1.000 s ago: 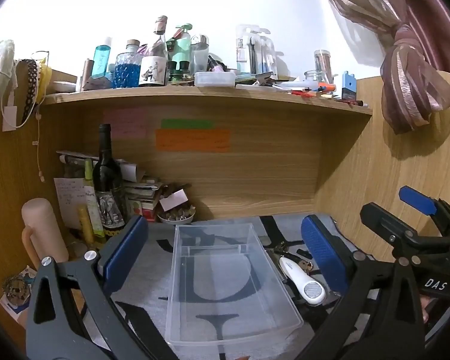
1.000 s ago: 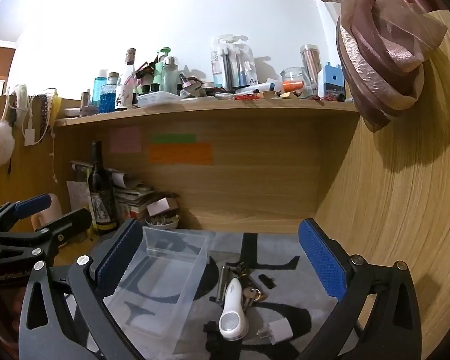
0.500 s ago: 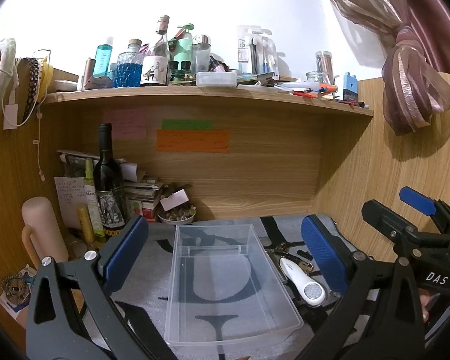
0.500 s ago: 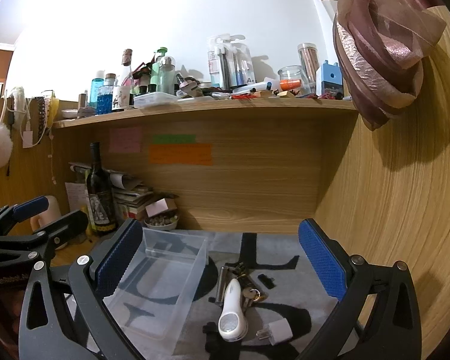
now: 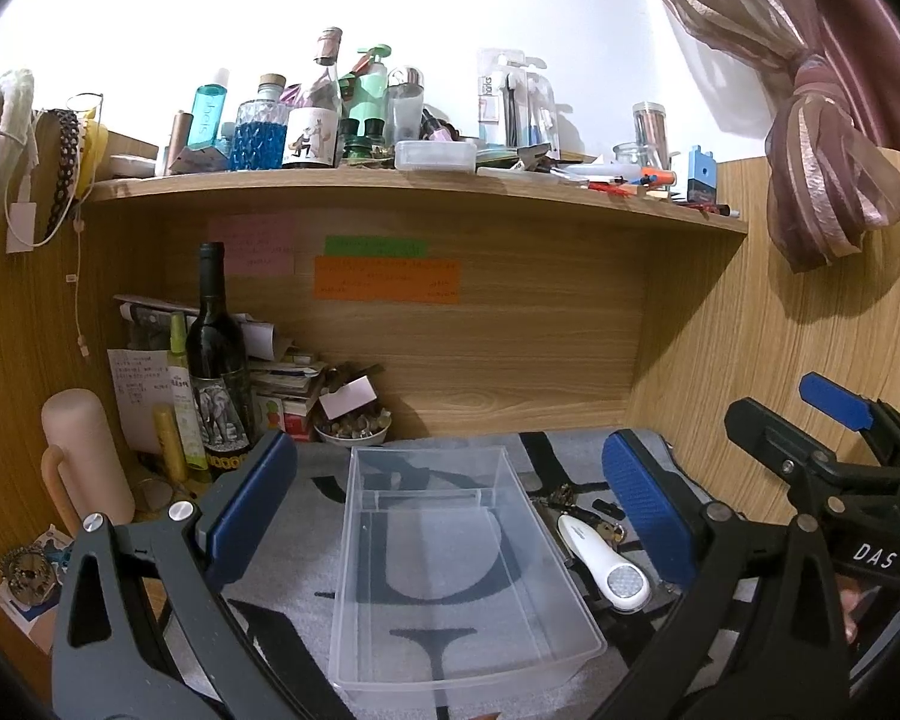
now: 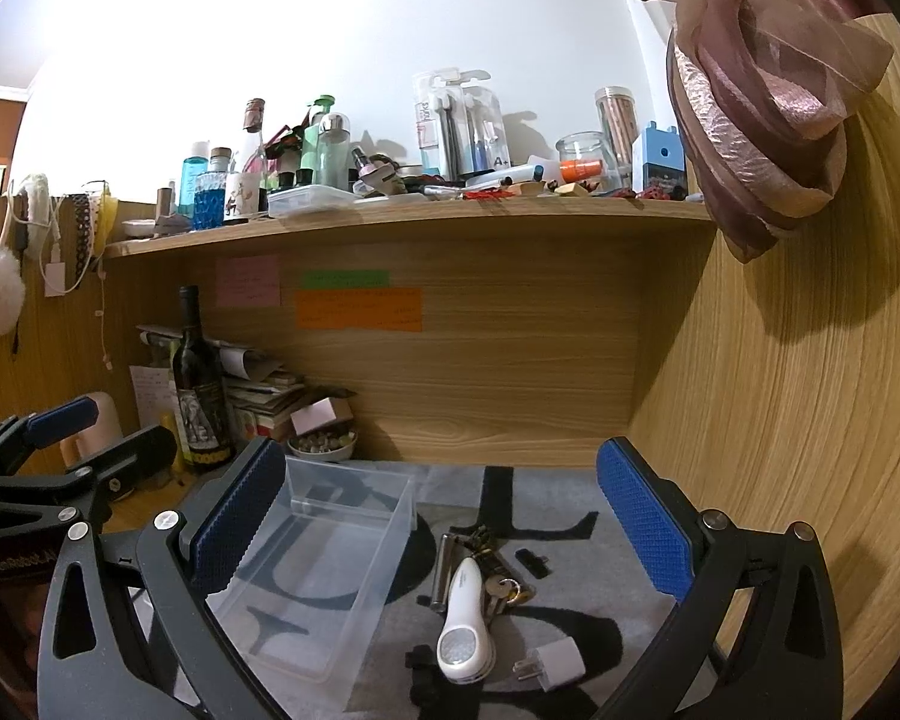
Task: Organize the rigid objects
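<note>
Both grippers hover with jaws wide open and empty: the left gripper (image 5: 450,501) over a clear plastic box (image 5: 450,564), the right gripper (image 6: 441,513) above the clutter. A white handheld device (image 6: 465,627), keys (image 6: 507,591) and a white plug (image 6: 555,666) lie on the surface just right of the box.

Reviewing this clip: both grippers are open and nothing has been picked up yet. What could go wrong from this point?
The white handheld device lies on top of the bunch of keys and beside the metal cylinder, so the right gripper could drag or scatter them when closing. The clear plastic bin looks light and empty; a bump from the left gripper might slide it on the mat. The small white charger plug could be overlooked near the frame's bottom.
</note>
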Available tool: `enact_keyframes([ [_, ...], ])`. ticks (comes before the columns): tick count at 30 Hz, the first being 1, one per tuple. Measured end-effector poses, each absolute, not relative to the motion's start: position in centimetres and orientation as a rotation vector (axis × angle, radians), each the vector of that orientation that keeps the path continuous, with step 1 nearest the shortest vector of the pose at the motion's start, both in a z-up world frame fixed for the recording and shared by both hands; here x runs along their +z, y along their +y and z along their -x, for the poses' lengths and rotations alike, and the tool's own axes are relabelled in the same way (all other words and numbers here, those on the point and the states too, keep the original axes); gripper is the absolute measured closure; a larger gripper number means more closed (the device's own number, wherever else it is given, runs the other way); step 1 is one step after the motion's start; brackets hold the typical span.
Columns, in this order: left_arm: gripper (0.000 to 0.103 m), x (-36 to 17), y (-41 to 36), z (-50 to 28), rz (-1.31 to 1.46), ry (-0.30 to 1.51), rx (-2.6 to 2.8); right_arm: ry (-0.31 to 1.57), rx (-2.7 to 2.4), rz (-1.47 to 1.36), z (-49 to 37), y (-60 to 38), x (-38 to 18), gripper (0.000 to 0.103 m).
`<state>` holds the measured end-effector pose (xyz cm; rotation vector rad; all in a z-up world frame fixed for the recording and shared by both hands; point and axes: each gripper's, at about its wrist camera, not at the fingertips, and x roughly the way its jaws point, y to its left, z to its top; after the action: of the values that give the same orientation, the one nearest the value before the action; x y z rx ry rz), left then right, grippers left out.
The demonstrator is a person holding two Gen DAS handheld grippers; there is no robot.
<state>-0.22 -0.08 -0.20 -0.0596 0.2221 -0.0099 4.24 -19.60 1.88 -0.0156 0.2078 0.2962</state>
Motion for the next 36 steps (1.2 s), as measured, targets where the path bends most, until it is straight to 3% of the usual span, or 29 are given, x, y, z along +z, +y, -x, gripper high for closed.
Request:
enact_keyframes([
  [36, 0.000, -0.47, -0.58, 0.31, 0.060, 0.216, -0.012, 0.197, 0.302, 0.031, -4.00, -19.08, 2.12, 0.000],
])
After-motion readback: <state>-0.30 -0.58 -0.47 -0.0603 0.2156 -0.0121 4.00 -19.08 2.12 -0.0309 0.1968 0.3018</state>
